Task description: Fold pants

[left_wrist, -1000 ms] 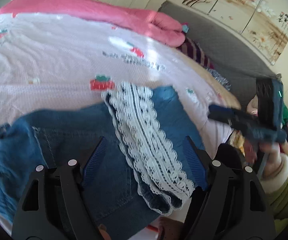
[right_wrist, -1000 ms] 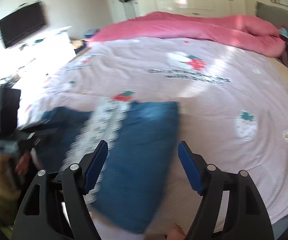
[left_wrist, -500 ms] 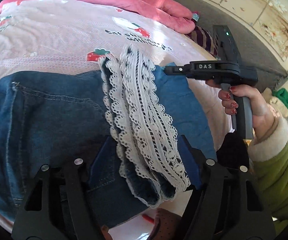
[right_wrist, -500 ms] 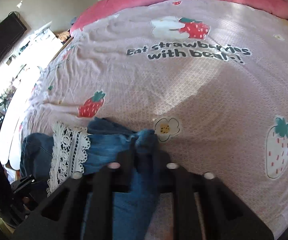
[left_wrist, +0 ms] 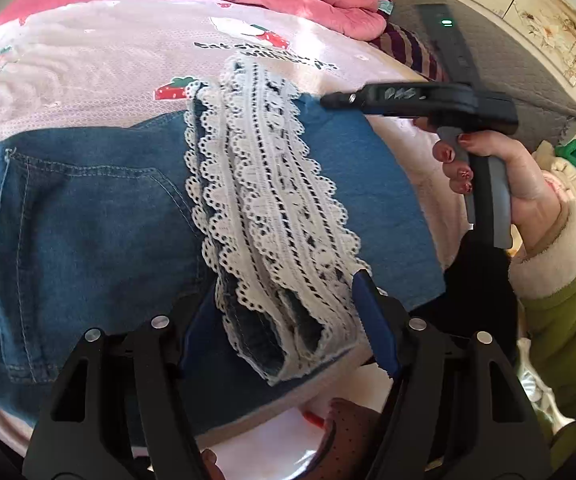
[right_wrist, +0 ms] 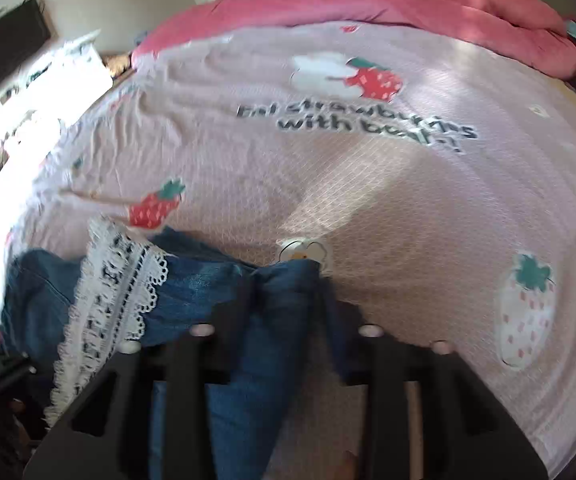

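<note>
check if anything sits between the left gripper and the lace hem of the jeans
Nothing visible does. The left gripper straddles the lace hem of the jeans; its jaws have just been closing, hem between them.

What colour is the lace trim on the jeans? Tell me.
White, with dark openwork gaps; the lace trim shows best in the left wrist view.

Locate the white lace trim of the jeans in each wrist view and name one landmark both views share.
Left wrist: the lace trim runs diagonally down the centre, across the jeans.
Right wrist: the lace trim lies at the lower left, left of the bunched denim.
Shared landmark: the red strawberry print just beyond the lace's far end.
</note>
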The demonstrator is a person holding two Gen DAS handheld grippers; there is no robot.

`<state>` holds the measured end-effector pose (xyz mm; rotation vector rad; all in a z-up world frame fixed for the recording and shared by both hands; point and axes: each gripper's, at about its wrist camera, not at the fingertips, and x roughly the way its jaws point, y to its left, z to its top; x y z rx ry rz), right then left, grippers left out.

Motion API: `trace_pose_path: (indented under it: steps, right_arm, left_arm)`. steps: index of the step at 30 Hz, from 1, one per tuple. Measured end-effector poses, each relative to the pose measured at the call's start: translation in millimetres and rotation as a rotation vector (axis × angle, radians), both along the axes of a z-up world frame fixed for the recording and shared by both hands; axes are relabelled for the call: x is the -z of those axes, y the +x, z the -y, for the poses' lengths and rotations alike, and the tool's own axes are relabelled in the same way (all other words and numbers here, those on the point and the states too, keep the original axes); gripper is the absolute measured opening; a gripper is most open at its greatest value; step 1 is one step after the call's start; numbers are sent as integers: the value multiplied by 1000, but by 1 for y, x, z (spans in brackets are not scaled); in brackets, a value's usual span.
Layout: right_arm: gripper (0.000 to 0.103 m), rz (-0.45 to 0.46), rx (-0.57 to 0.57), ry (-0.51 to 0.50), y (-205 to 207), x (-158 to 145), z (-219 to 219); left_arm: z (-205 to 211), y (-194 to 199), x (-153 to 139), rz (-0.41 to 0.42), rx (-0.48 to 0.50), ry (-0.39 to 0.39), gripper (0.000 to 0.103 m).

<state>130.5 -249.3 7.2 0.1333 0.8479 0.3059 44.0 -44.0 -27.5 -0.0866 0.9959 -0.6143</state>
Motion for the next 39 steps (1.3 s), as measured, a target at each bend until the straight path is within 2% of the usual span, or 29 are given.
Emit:
trace_pose_path:
  steps: [4,8,11,16,22,24,26,28,33,39]
  right_arm:
    - [56,129,-52,4,-53,-27,2]
    - [56,174,-203,-34,-120,-21,-15]
    - [56,185,-274,-94,-157,-9,-28]
    - [56,226,-379,-286,-202,11,-62]
    - [53,228,-353,-547,-195,40,-90]
    - [41,196,-349,-612,-188,52,-93]
    - [16,168,-343,-604,-183,59,-89]
    - [8,160,-329,-563,-181,56,-81]
    - [7,154,-340,-521,-186,46,-59]
    - [9,116,-337,-580,-186,66,-72]
  left_arm:
    - [-4,0,1,-11,0,-22,54]
    - [-11,0,1,-35,-12,-67,52]
    - [-12,-2,1,-41,-18,-71,50]
    - [-14,-1,4,-72,-35,-91,47]
    - [-15,0,7,-118,-51,-131,38]
    - [-14,-2,8,-125,-54,-136,36]
    - [-12,-4,9,-130,-50,-136,29]
    - [-10,-5,10,-132,-52,-127,25]
    - [-3,-7,13,-145,-37,-123,23]
    - [5,-7,18,-124,-32,-58,24]
